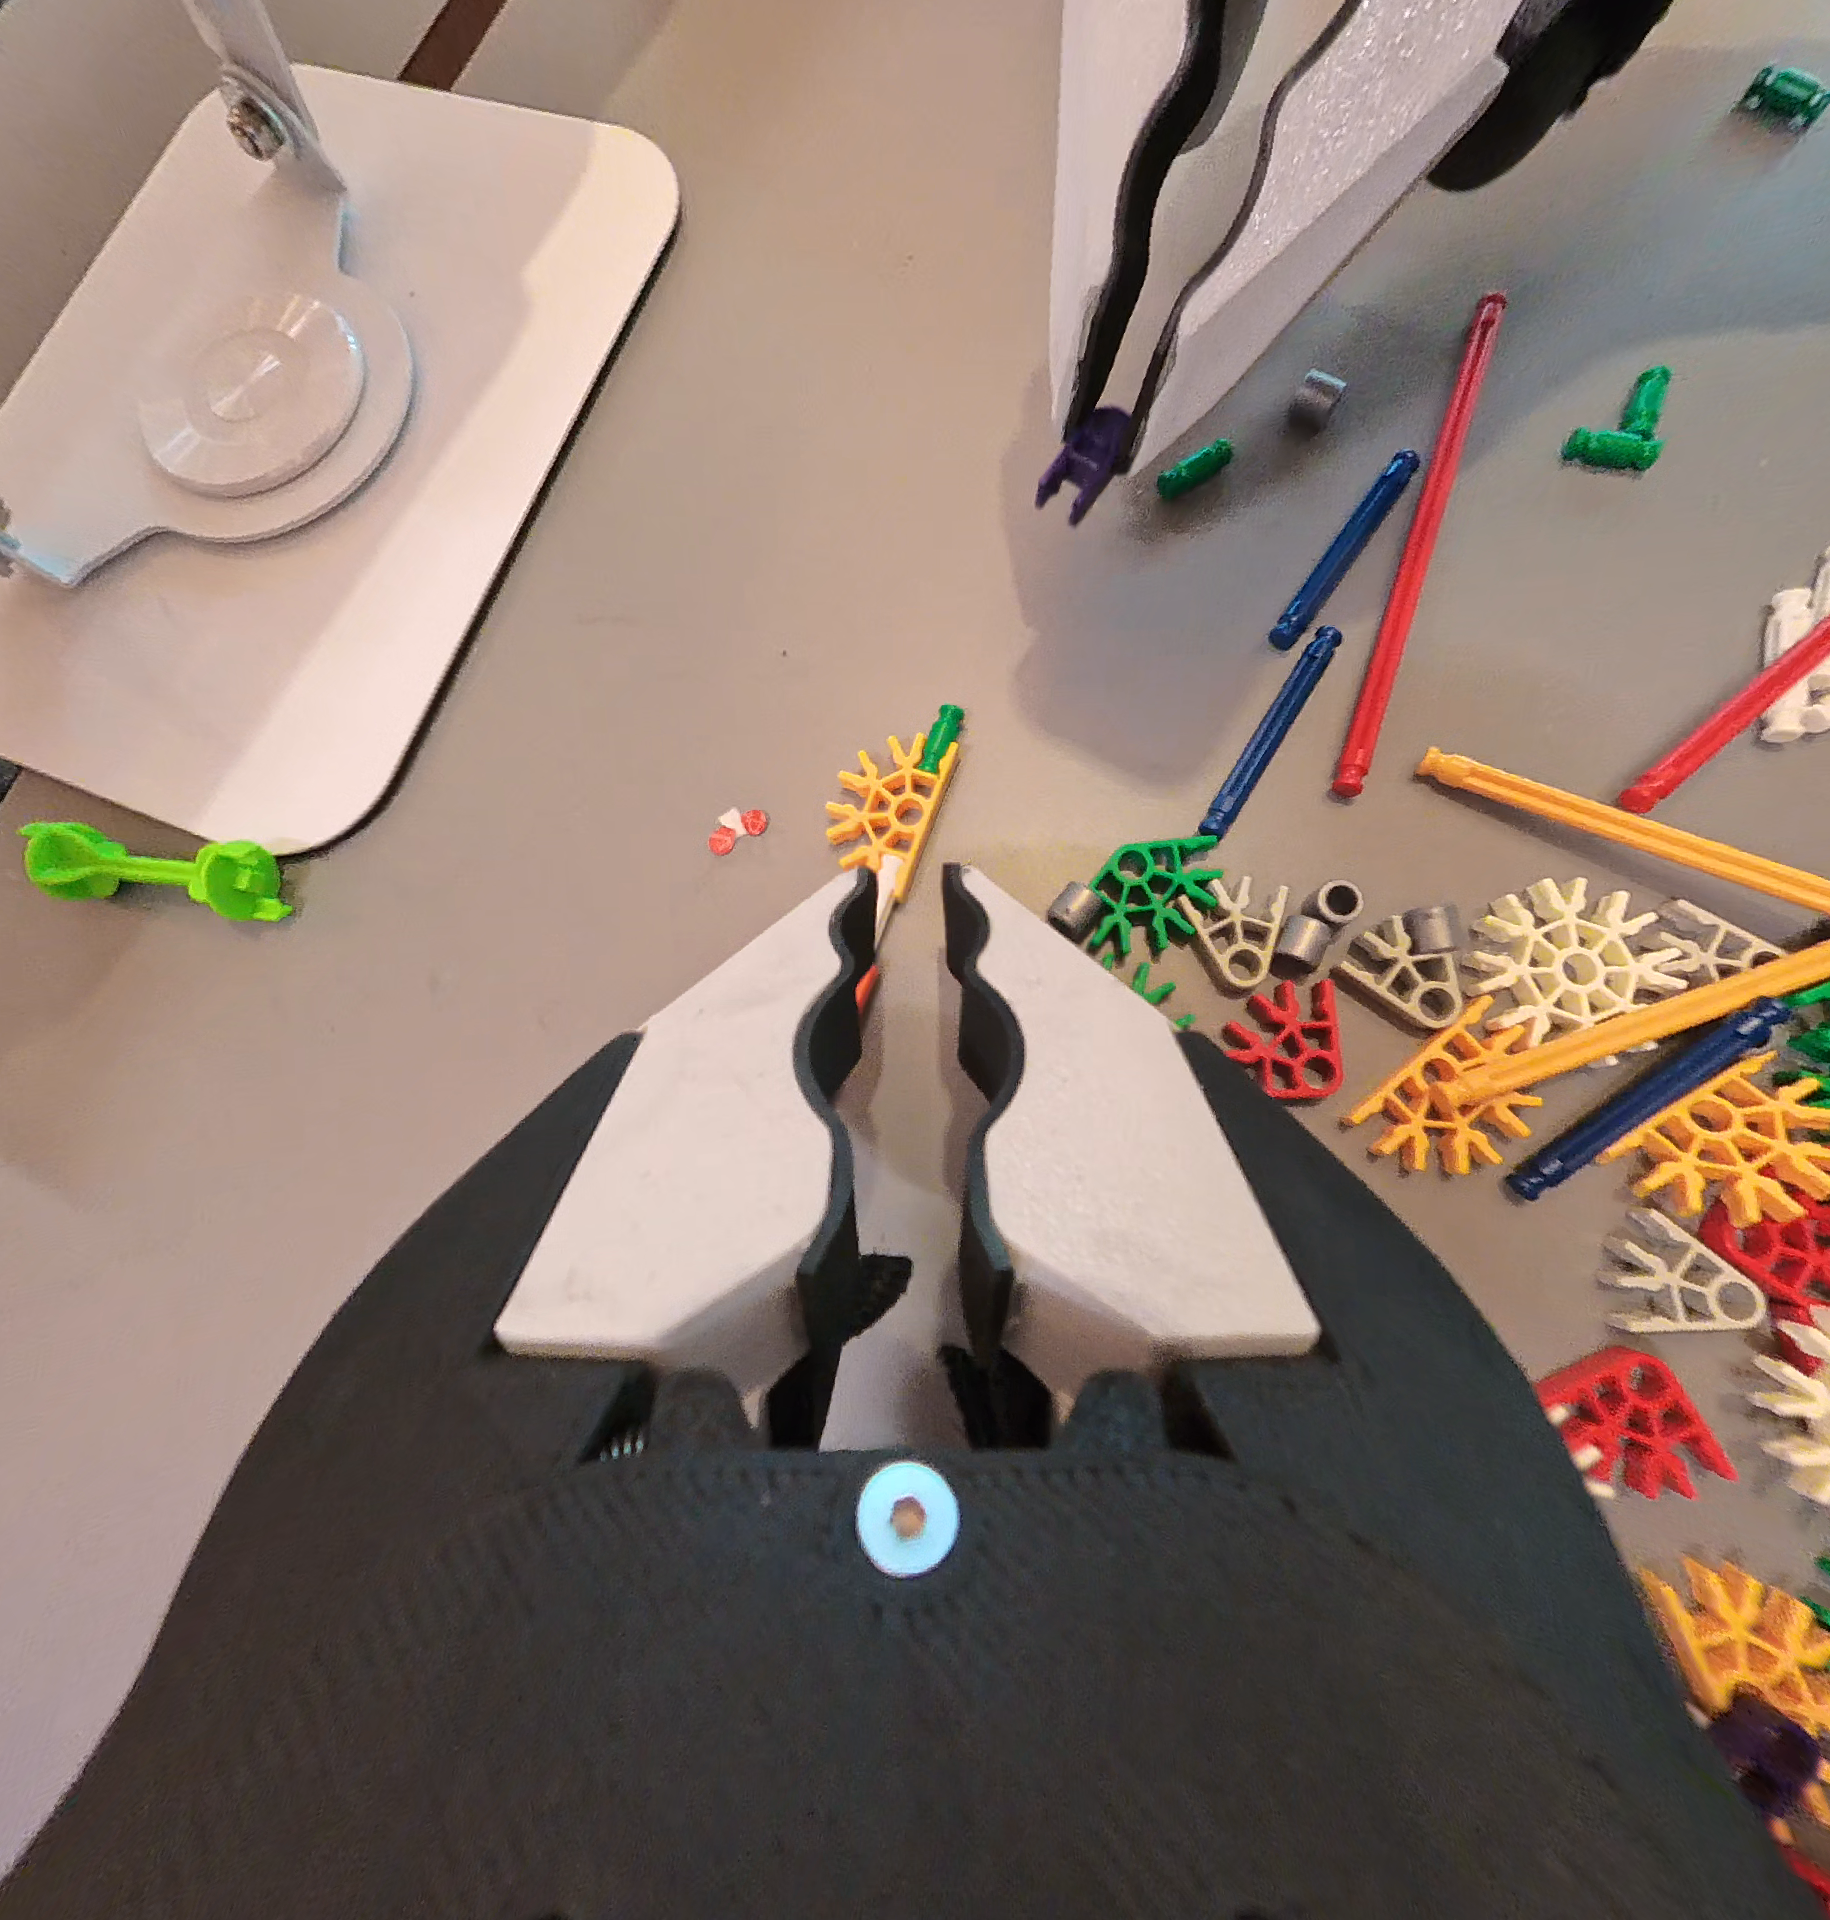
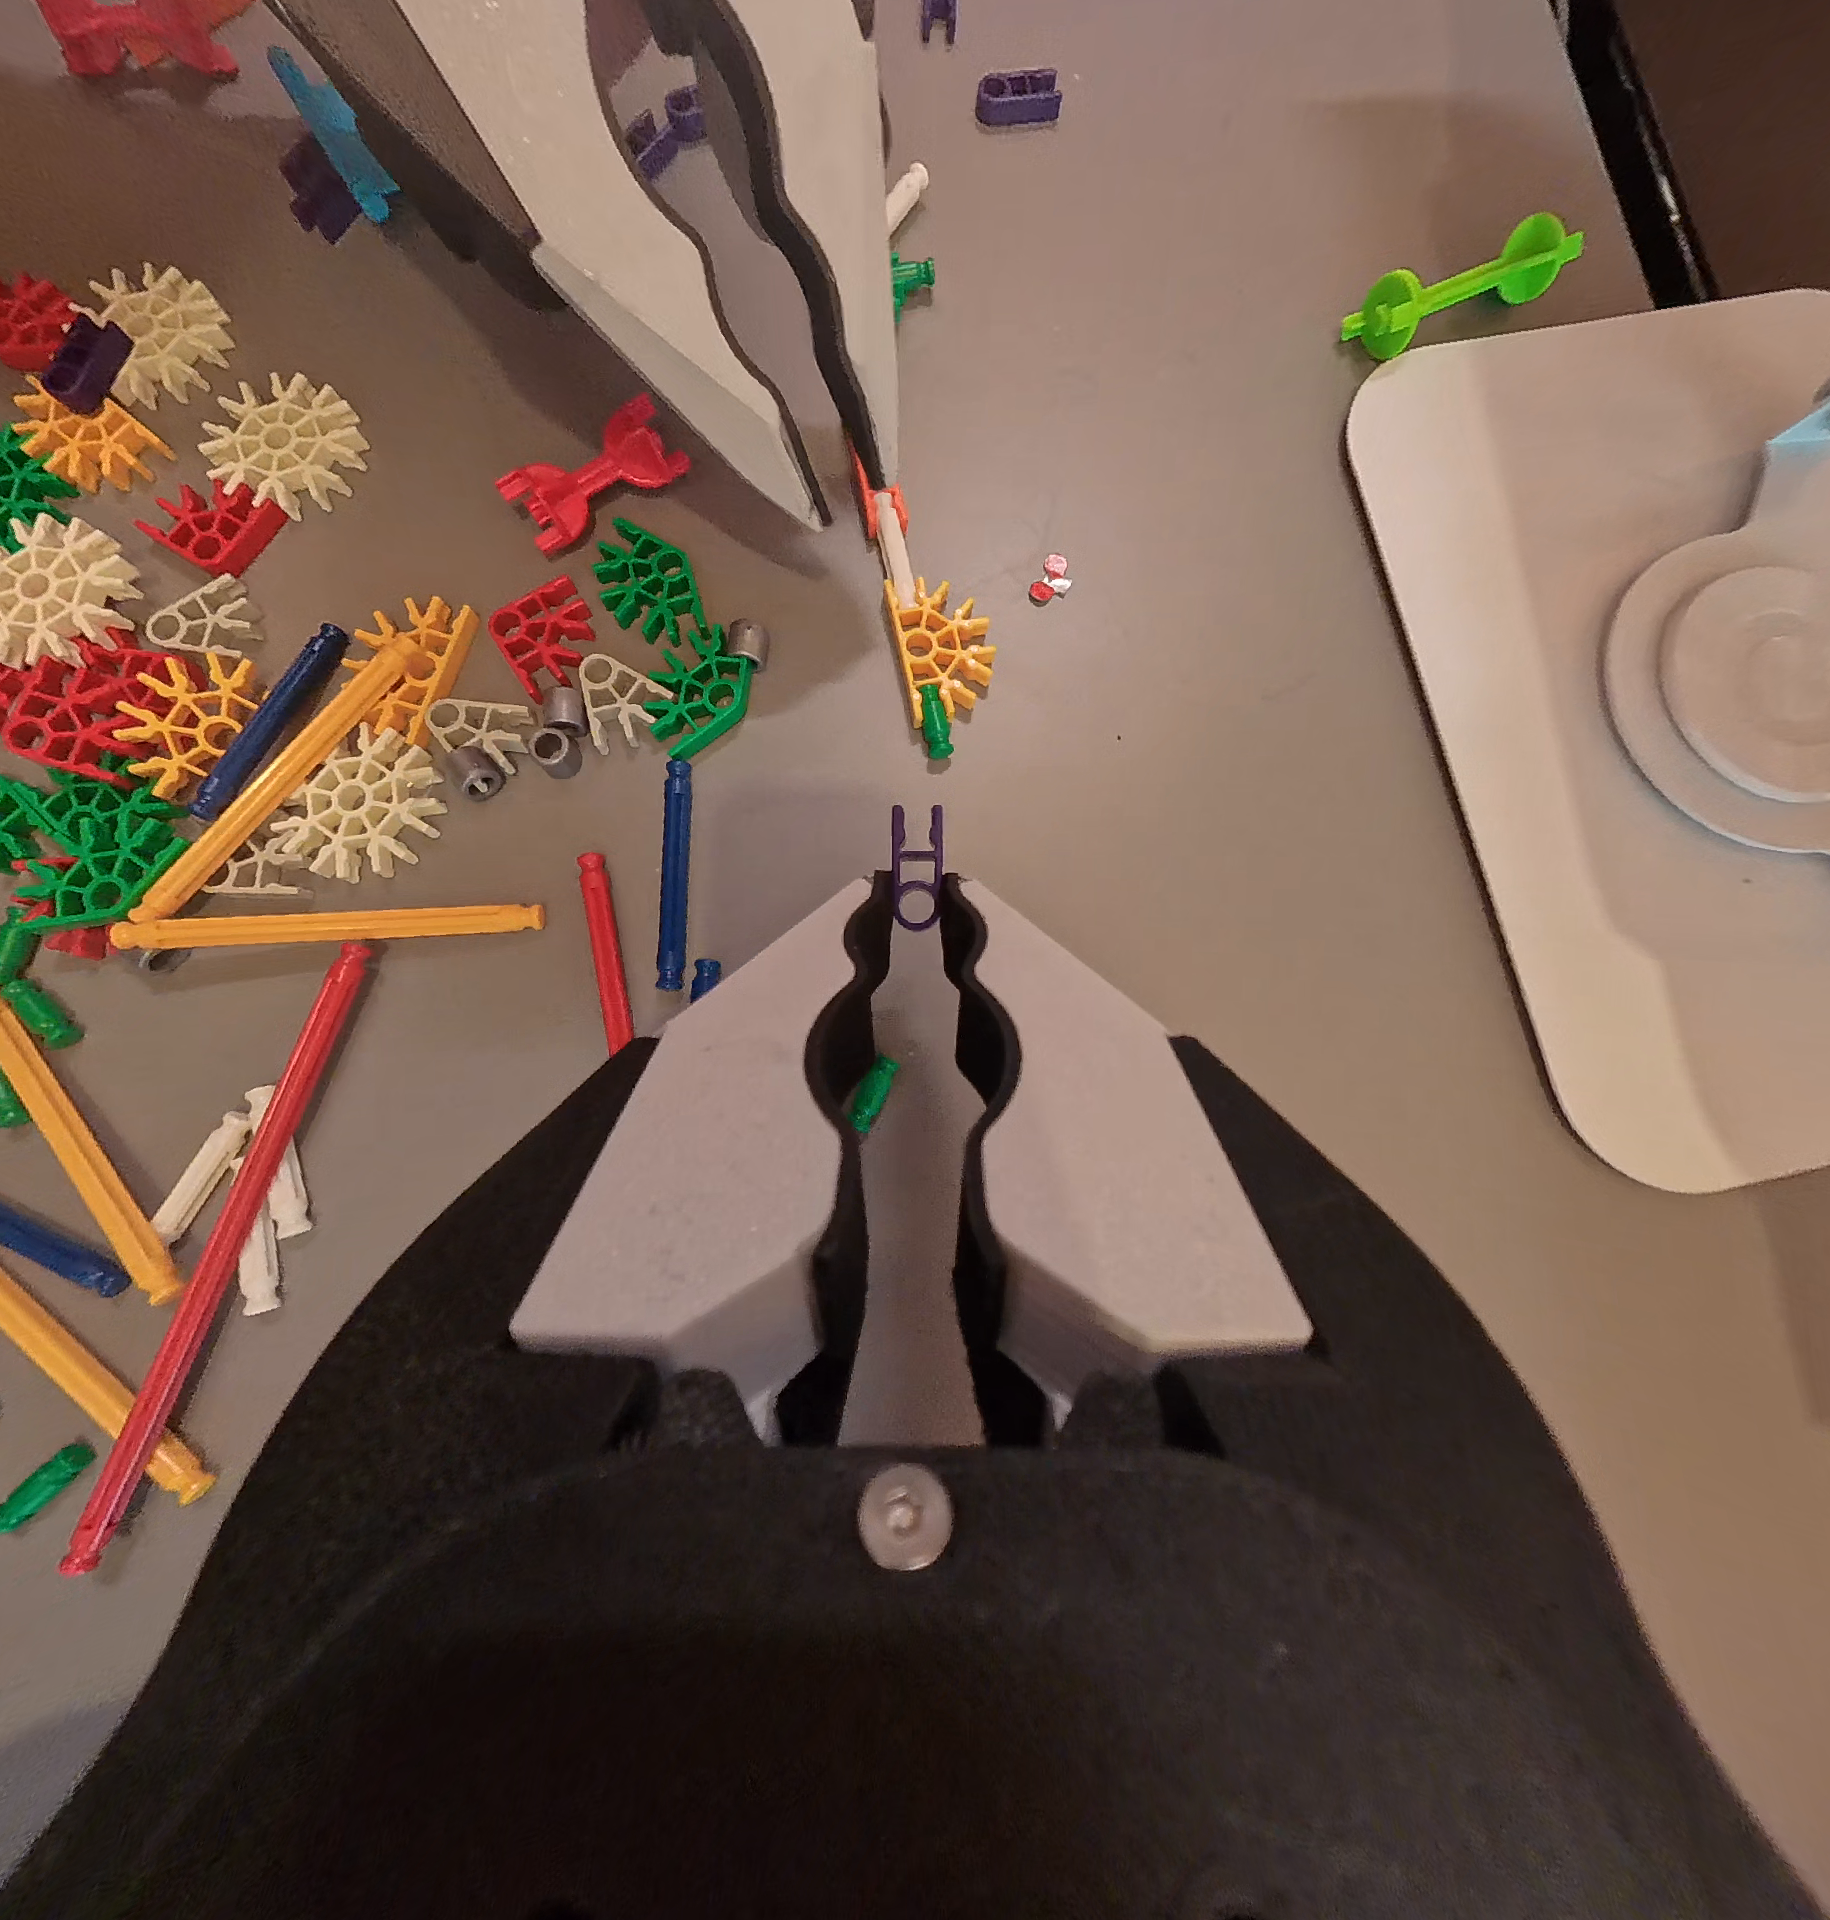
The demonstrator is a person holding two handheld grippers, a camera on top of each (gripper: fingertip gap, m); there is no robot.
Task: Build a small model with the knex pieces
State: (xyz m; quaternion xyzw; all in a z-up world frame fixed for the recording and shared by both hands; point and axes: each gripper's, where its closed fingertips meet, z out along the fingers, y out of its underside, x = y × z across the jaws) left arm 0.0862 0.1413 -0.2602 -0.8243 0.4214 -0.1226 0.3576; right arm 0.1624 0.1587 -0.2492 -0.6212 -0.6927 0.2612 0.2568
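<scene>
No readable text anywhere, far as I can see. No labels, brands, numbers or signs on toy pieces, gripper bodies, white stand base [image 1: 391, 582] or grey table [image 1: 807, 436]. Faint raised marks on round disc of base [image 2: 1815, 665] in right wrist view, too blurry to make out.

Green short rod [image 2: 873, 1093] half behind claw

Soft even indoor light, faint diffuse shadows, wide-angle bending at edges, nearest foreground slightly blurred
</scene>
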